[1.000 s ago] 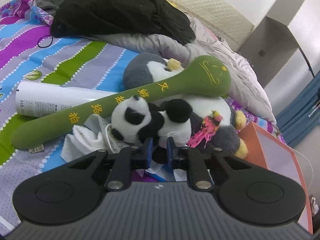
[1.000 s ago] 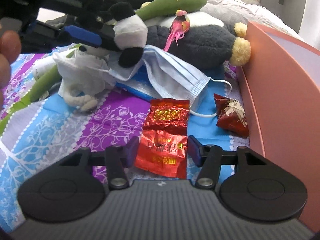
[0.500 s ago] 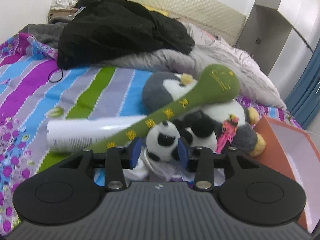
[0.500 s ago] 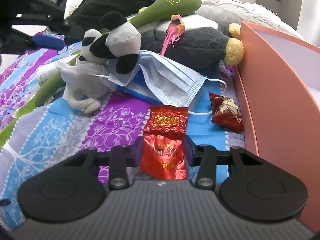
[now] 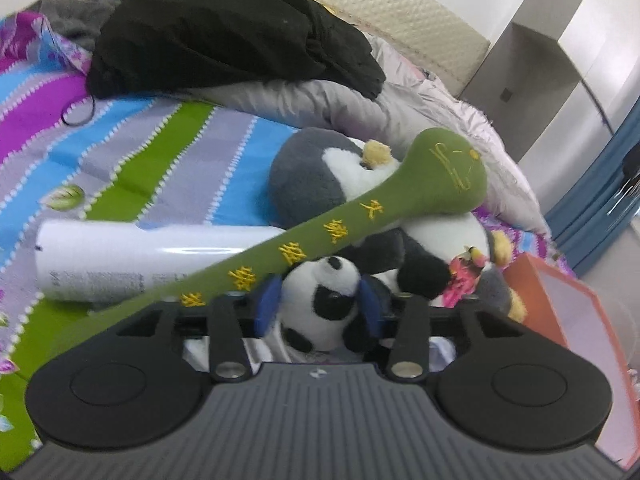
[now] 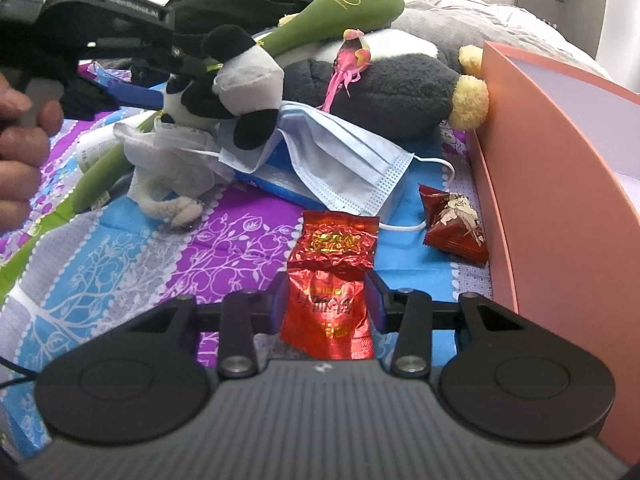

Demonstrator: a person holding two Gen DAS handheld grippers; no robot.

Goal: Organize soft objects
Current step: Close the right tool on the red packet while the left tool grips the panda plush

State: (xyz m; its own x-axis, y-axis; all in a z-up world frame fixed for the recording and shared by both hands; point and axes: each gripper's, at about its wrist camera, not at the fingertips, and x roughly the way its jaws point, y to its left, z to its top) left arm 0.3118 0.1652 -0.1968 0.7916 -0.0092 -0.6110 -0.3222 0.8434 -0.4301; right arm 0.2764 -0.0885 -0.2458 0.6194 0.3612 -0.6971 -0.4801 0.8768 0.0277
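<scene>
Panda plush [image 5: 324, 304] body hidden behind left gripper [image 5: 318, 304], jaws closing

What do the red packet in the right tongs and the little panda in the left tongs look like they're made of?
Red packet: looks like thin metallic foil or foil-coated plastic, glossy, with sharp crinkles and bright glints.
Little panda: plush fabric over soft stuffing, matte and fuzzy, with rounded forms. The filling itself can't be seen.
</scene>
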